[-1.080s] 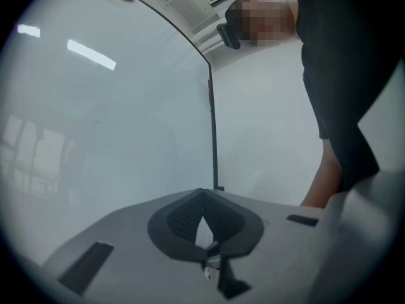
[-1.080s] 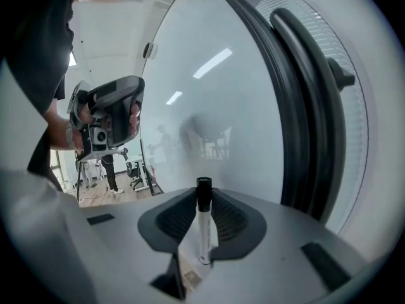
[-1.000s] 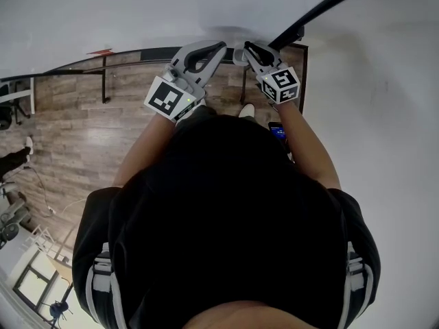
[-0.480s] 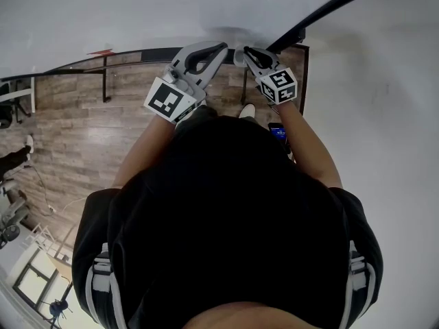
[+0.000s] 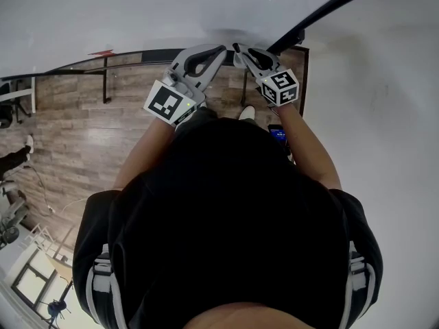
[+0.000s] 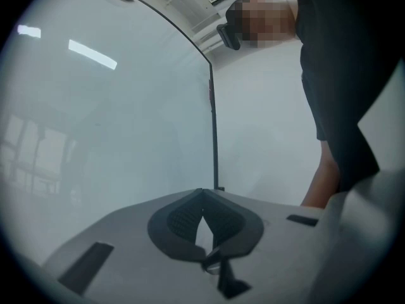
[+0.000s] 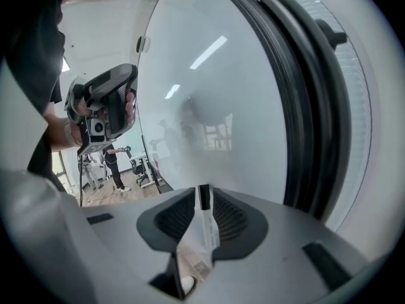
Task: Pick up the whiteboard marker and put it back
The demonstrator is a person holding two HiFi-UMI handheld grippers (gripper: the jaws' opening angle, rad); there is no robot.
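Note:
My right gripper (image 7: 204, 198) is shut on the whiteboard marker (image 7: 205, 223), a white barrel with a black end that points at the whiteboard (image 7: 215, 94). In the head view the right gripper (image 5: 238, 49) is held up close to the whiteboard (image 5: 137, 12), tip to tip with my left gripper (image 5: 221, 48). In the left gripper view the left gripper (image 6: 202, 194) has its jaws shut with nothing between them. It also shows in the right gripper view, where the left gripper (image 7: 104, 109) is off to the left.
The board's black frame (image 5: 322, 9) runs up to the right, and a dark rail (image 5: 82, 64) lines its lower edge. A wooden floor (image 5: 75, 136) lies below. The person's black shirt (image 5: 226, 218) fills the lower head view.
The right gripper with the marker has shifted slightly left, toward the left gripper's tips. The left gripper has barely moved.

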